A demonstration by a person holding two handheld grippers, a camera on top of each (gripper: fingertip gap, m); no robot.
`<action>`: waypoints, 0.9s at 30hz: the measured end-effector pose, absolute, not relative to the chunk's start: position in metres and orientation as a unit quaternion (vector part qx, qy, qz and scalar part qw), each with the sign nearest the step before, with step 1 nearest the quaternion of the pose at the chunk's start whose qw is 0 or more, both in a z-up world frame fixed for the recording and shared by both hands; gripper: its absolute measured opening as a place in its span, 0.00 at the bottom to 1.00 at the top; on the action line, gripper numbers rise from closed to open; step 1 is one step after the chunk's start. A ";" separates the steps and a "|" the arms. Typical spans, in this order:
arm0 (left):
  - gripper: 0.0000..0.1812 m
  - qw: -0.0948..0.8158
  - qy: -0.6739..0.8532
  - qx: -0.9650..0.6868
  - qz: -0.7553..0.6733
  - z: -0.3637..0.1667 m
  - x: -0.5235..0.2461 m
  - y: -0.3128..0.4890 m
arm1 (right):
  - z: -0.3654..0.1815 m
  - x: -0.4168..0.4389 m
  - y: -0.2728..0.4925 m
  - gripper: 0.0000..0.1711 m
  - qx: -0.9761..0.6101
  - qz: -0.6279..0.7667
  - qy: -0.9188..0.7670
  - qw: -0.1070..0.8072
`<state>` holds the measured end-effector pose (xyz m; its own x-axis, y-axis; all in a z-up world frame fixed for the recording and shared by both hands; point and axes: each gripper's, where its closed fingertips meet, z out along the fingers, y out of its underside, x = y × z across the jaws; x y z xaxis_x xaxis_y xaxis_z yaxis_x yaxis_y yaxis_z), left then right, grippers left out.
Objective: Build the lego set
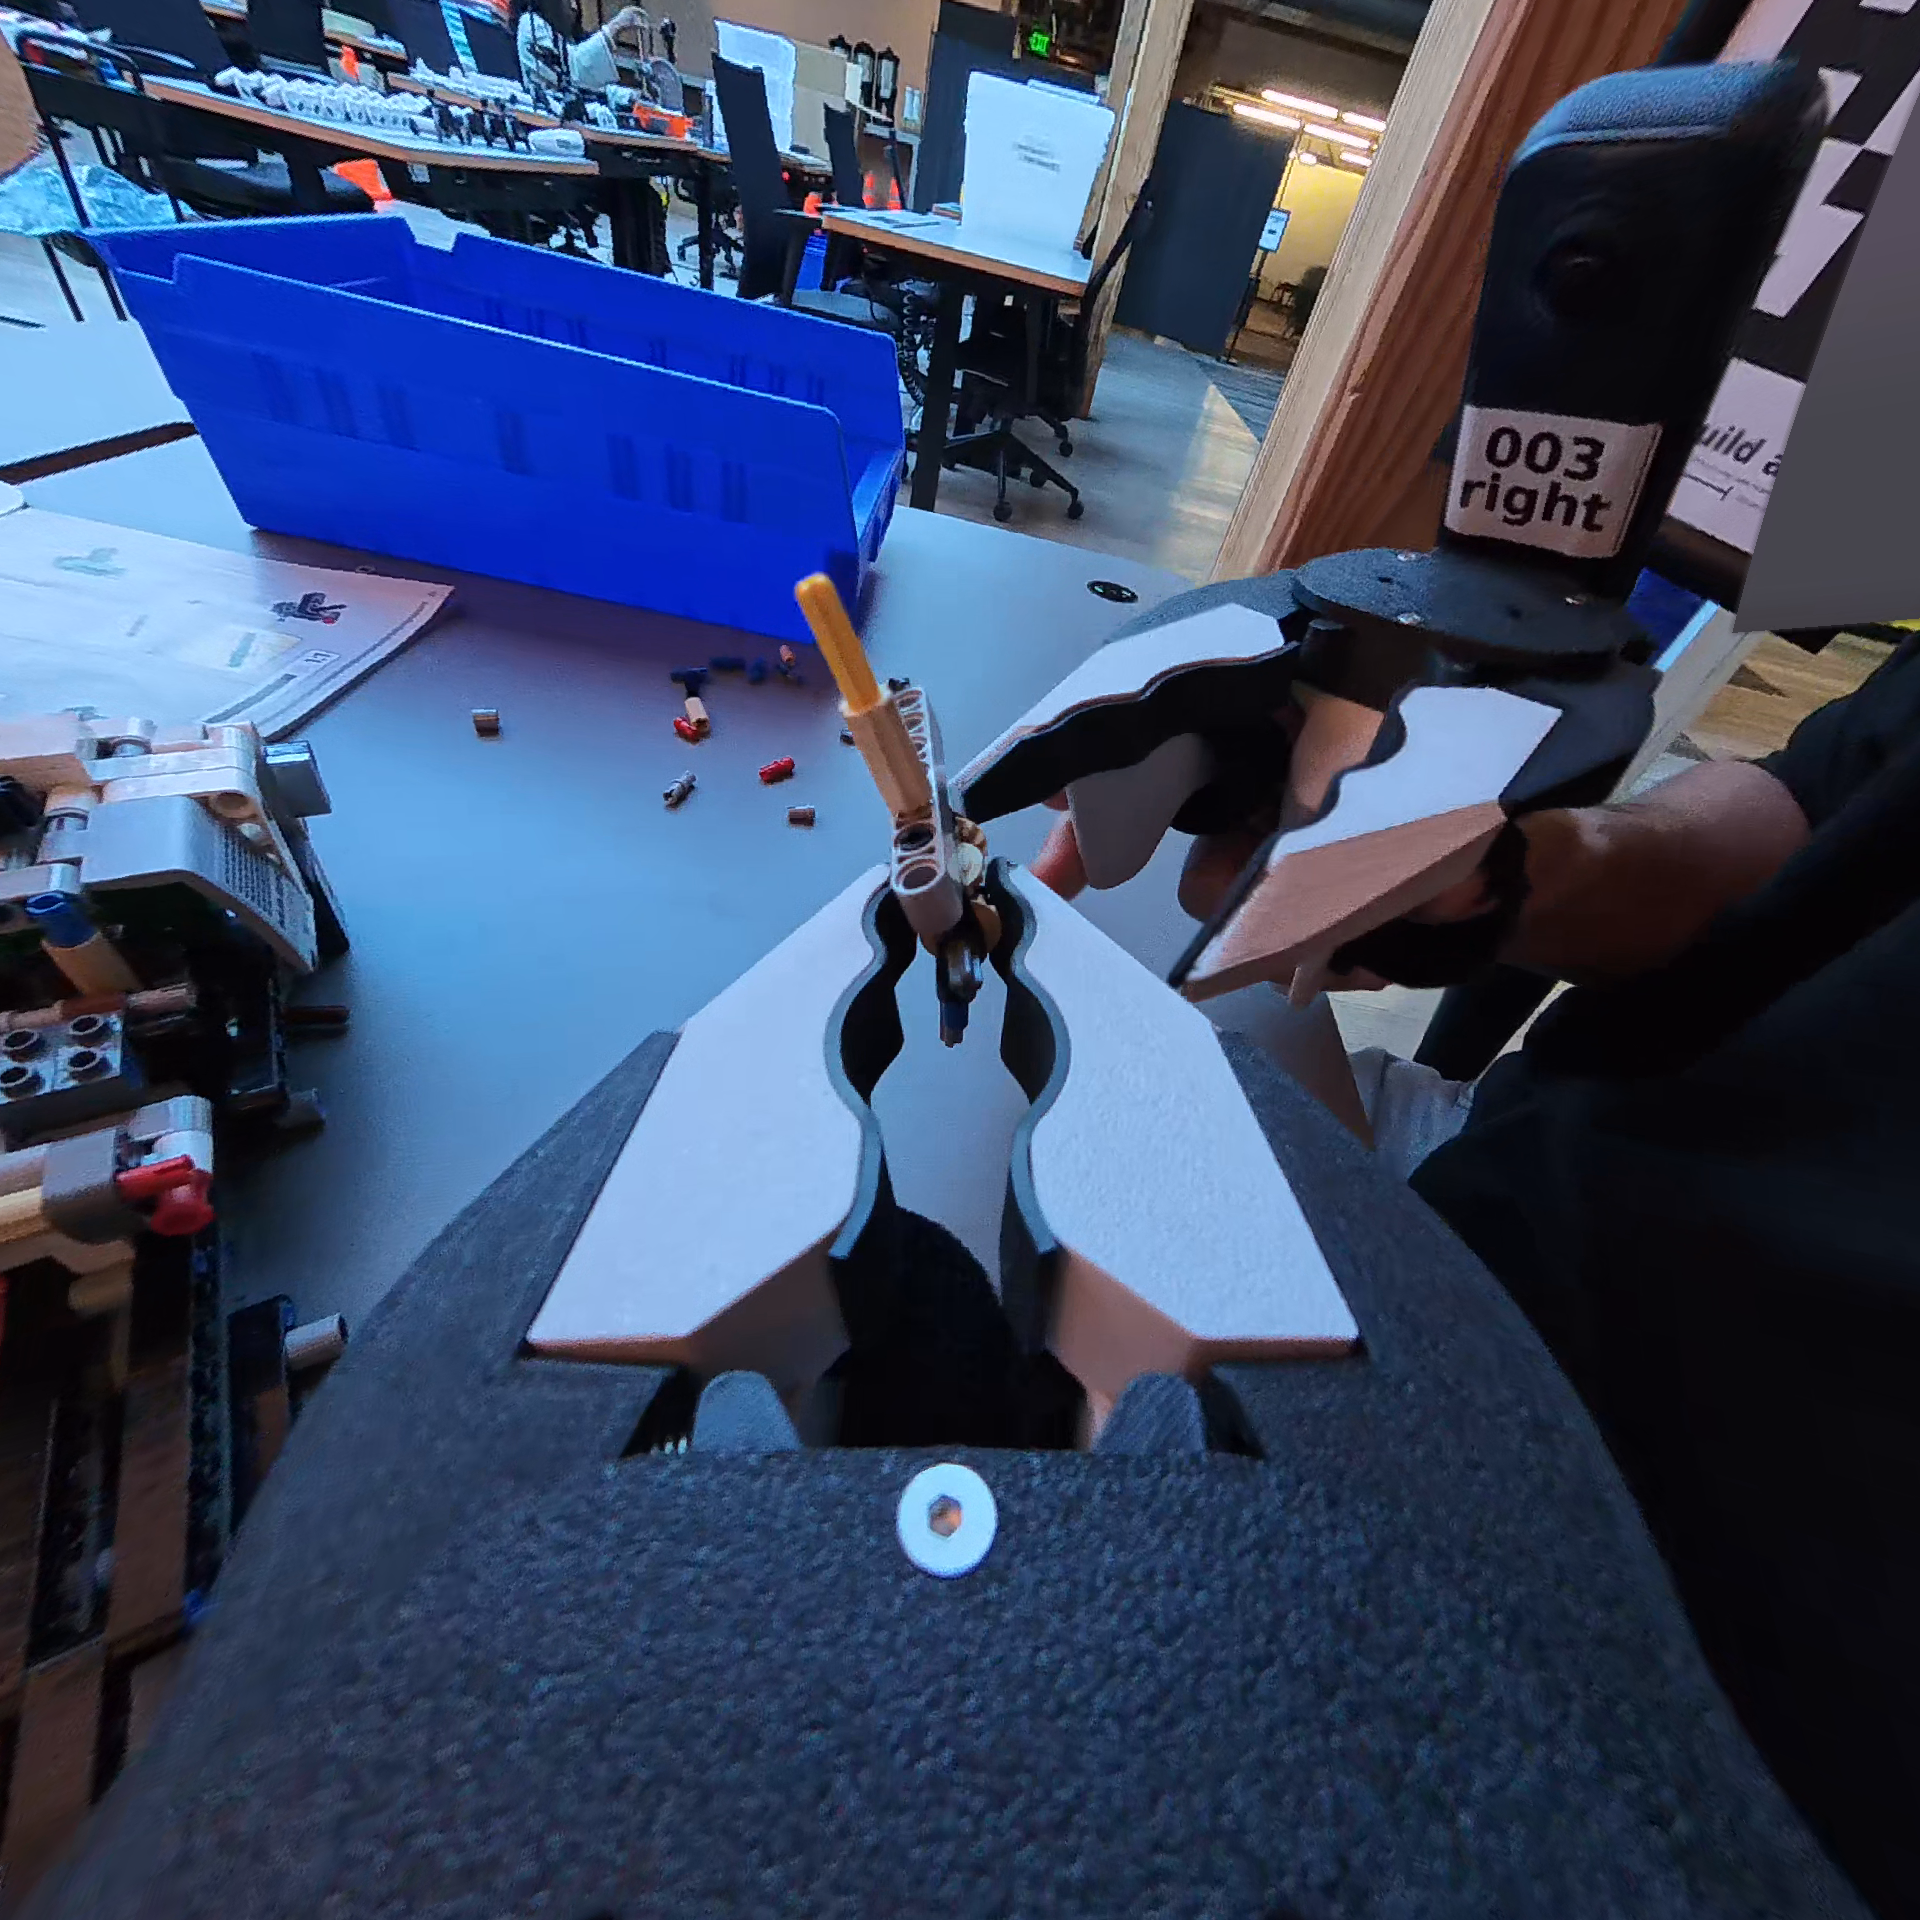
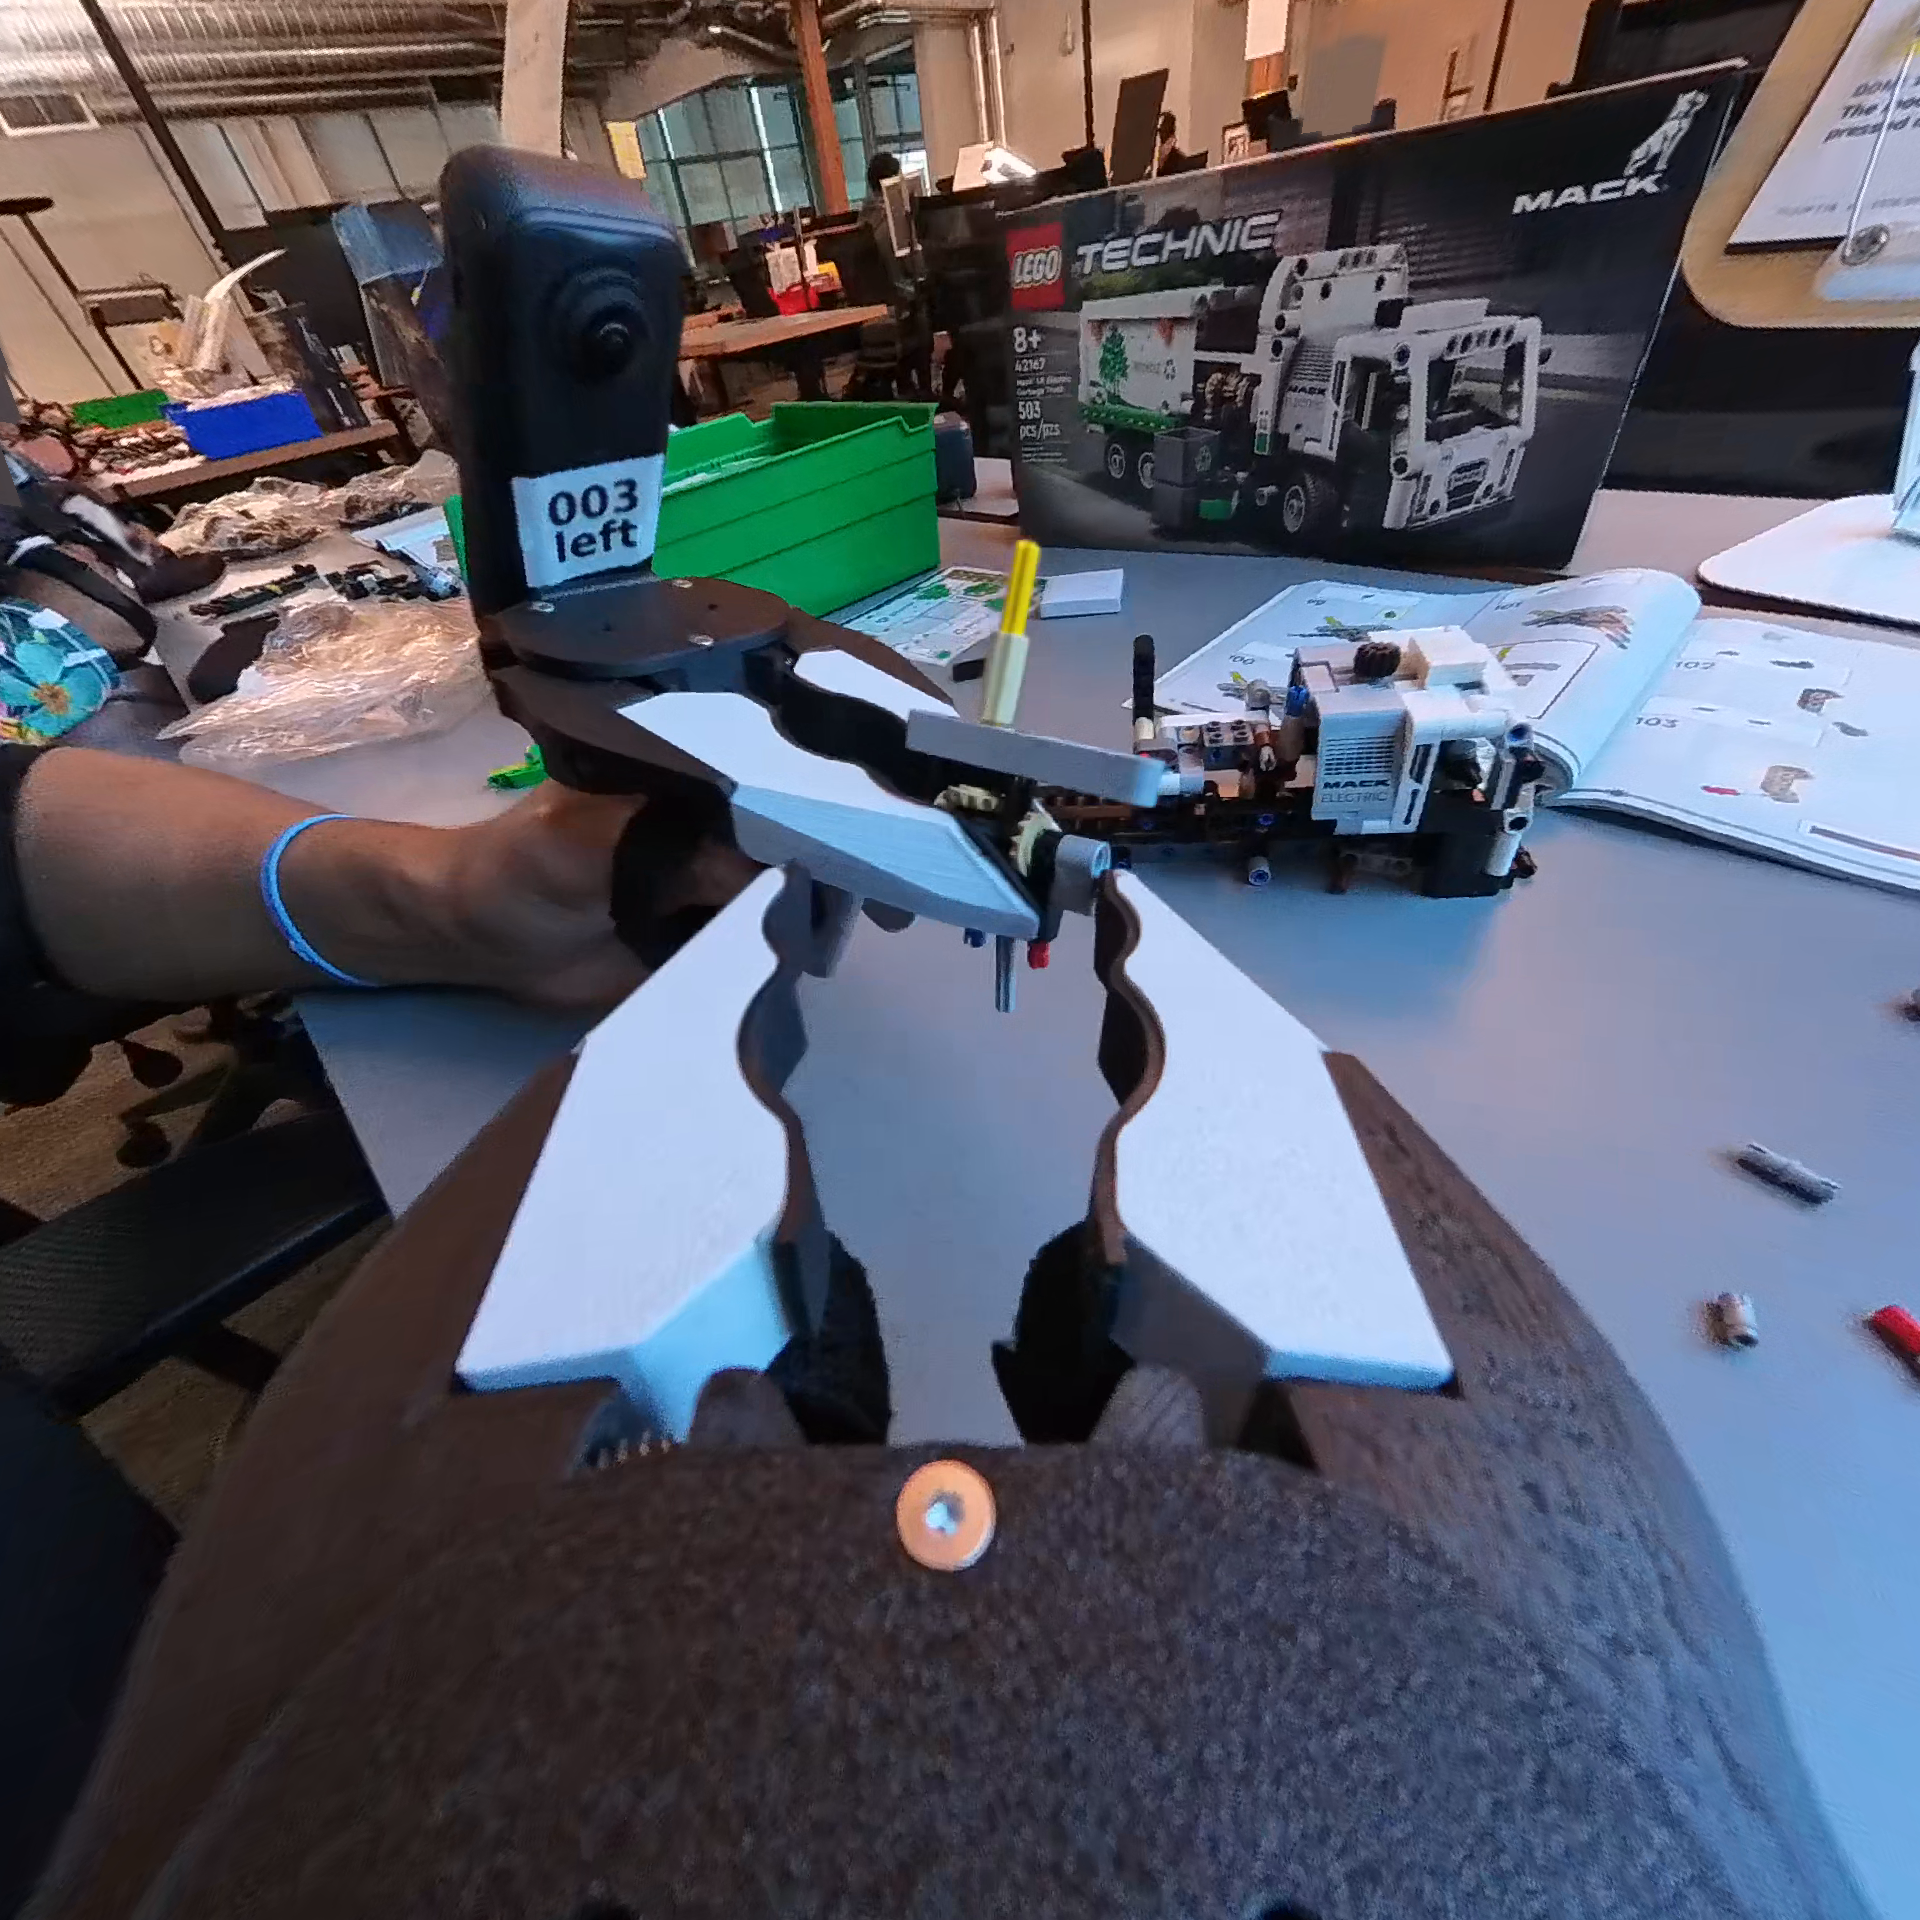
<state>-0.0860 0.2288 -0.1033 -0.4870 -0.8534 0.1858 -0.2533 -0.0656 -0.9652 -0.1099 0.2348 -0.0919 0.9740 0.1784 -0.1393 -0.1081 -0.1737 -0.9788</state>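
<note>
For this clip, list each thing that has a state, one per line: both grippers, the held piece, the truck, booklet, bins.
Left gripper: jaws shut on the small grey lego subassembly.
Small grey lego subassembly with yellow axle: held off the table, axle pointing up.
Right gripper: jaws open, empty.
Partly built white lego truck: unfinished, on the grey table.
Instruction booklet: lying open.
Blue plastic bin: upright; contents hidden.
Green plastic bin: upright; contents hidden.

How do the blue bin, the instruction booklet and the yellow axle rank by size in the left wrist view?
1. blue bin, clearly largest.
2. instruction booklet, partly cut off at the edge.
3. yellow axle, smallest, though it sits nearer the camera.
</note>
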 end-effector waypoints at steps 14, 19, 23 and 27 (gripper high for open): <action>0.06 0.190 0.604 -0.456 -0.625 -0.100 -0.086 0.231 | -0.091 -0.099 0.230 0.25 -0.759 0.134 -0.031 0.637; 0.06 0.076 0.524 -0.452 -0.718 -0.075 -0.092 0.224 | -0.068 -0.067 0.215 0.21 -0.753 0.132 -0.061 0.642; 0.06 0.044 0.482 -0.476 -0.734 -0.068 -0.090 0.217 | -0.067 -0.066 0.208 0.16 -0.758 0.201 -0.076 0.616; 0.06 0.022 0.381 -0.585 -0.716 -0.085 -0.082 0.216 | -0.103 -0.066 0.204 0.20 -0.813 0.178 -0.097 0.546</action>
<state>-0.0822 0.2162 -0.0849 -0.3139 -0.4773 0.8208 -0.4137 -0.7094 -0.5707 -0.0662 0.2043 -0.1032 0.9177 0.3519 -0.1846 -0.0376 -0.3856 -0.9219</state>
